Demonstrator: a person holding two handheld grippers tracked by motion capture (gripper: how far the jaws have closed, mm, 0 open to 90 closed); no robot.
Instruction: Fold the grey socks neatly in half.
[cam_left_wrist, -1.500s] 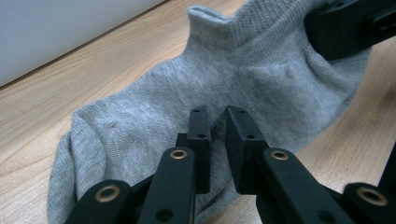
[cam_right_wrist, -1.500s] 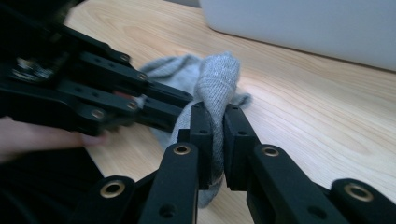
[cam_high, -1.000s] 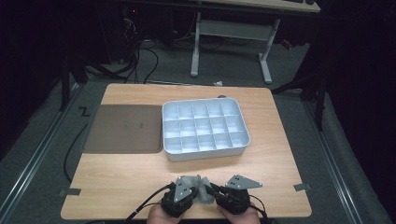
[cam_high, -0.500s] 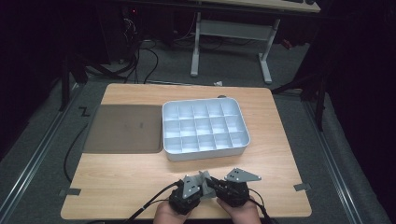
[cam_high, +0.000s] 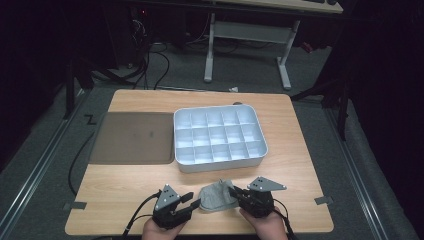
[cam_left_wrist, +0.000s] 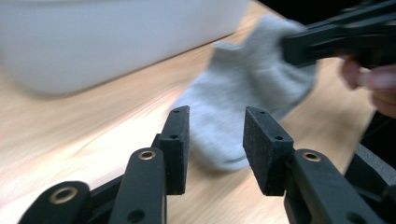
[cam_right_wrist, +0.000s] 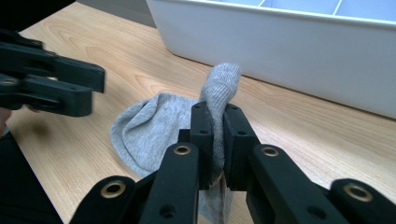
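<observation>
A small grey sock lies on the wooden table near its front edge, in front of the white divided tray. My right gripper is shut on one end of the sock, and a fold of fabric sticks up between the pads of the right gripper. My left gripper stands just left of the sock; its jaws have just been opening. In the left gripper view the left gripper is open, with the sock's other end lying beyond the pads, untouched.
A dark flat mat lies left of the tray. The tray's white wall rises close behind the sock. The table's front edge runs right under both hands. Desk legs and cables stand on the floor beyond the table.
The two grippers were close together over the sock. The left gripper has opened and moved off to the left, and the sock now lies stretched out between them. The right gripper has stayed put.
</observation>
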